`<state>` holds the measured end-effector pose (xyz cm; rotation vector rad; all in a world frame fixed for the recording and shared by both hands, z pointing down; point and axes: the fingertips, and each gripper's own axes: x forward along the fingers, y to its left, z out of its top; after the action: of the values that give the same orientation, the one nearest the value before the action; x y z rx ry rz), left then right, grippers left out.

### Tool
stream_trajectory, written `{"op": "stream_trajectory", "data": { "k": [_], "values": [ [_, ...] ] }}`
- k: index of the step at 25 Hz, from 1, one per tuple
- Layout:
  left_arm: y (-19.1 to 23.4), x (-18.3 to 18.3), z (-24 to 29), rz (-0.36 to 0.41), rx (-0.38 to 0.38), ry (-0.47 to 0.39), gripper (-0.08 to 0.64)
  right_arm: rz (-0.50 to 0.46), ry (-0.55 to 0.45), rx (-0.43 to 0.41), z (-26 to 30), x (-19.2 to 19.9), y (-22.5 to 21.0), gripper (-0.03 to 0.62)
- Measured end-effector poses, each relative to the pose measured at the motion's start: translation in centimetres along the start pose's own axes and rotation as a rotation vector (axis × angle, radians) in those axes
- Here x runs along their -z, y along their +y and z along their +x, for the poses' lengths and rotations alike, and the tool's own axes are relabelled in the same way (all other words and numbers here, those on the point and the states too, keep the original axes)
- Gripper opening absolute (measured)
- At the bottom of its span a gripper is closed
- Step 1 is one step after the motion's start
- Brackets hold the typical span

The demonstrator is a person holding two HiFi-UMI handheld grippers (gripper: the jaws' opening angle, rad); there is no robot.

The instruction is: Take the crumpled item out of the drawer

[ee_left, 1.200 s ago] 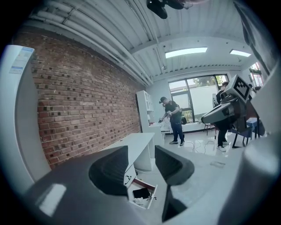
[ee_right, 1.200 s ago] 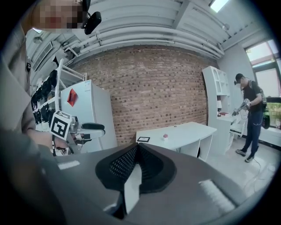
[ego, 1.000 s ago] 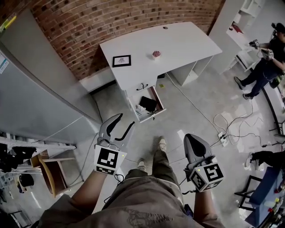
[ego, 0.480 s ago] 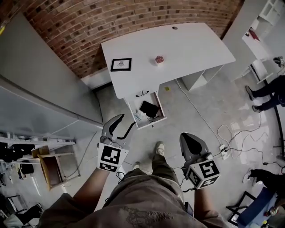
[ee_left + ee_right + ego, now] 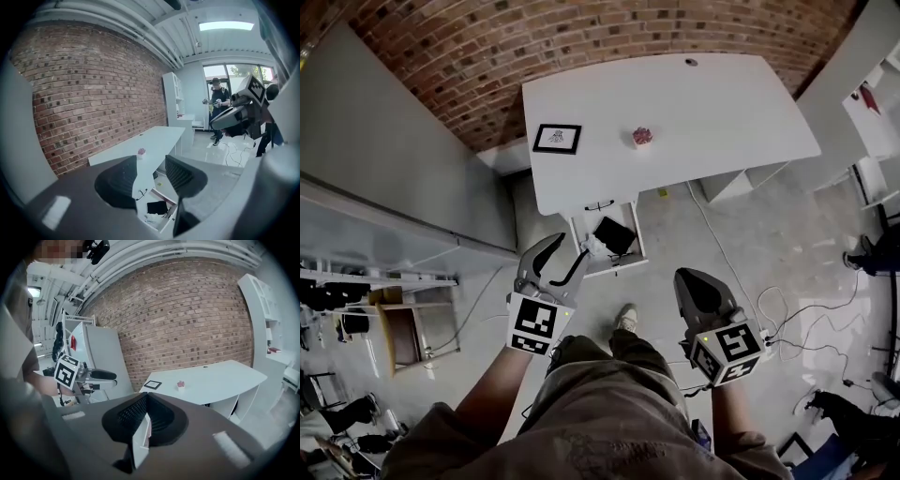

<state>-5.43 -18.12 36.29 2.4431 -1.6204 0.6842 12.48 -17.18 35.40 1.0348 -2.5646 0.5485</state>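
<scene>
The drawer (image 5: 630,248) stands pulled out under the white desk (image 5: 675,112). Inside lie a crumpled white item (image 5: 594,247) at the left and a flat black thing (image 5: 614,234). My left gripper (image 5: 566,253) is open and empty, its tips showing just short of the drawer's left corner, high above the floor. In the left gripper view the drawer (image 5: 171,220) and the crumpled item (image 5: 151,218) appear far below between the spread left gripper (image 5: 152,176). My right gripper (image 5: 696,281) hangs shut and empty, right of the drawer; the right gripper (image 5: 146,417) faces the desk (image 5: 220,376).
A framed picture (image 5: 556,139) and a small pink object (image 5: 641,137) sit on the desk. A tall grey cabinet (image 5: 384,178) stands at the left, with a brick wall (image 5: 534,37) behind. Cables (image 5: 787,300) trail over the floor at the right. A person (image 5: 216,101) stands by the far doorway.
The person has walked toward the desk, so the desk and drawer are nearer. Both grippers came forward; the left one's tips now overlap the drawer's corner in the head view.
</scene>
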Motion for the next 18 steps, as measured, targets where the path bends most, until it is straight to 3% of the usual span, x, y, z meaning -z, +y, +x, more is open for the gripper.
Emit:
{"op": "stream_trajectory", "data": {
  "k": [10,18],
  "values": [
    [0.3,0.2,1.7,-0.007,-0.026,0.045,0.180,0.003,0.020,-0.040,2.3,-0.6,-3.0,0.029],
    [2.0,0.5,1.9,-0.003,0.001,0.053,0.180,0.011,0.016,-0.008,3.7,-1.5,-3.0,0.029]
  ]
}}
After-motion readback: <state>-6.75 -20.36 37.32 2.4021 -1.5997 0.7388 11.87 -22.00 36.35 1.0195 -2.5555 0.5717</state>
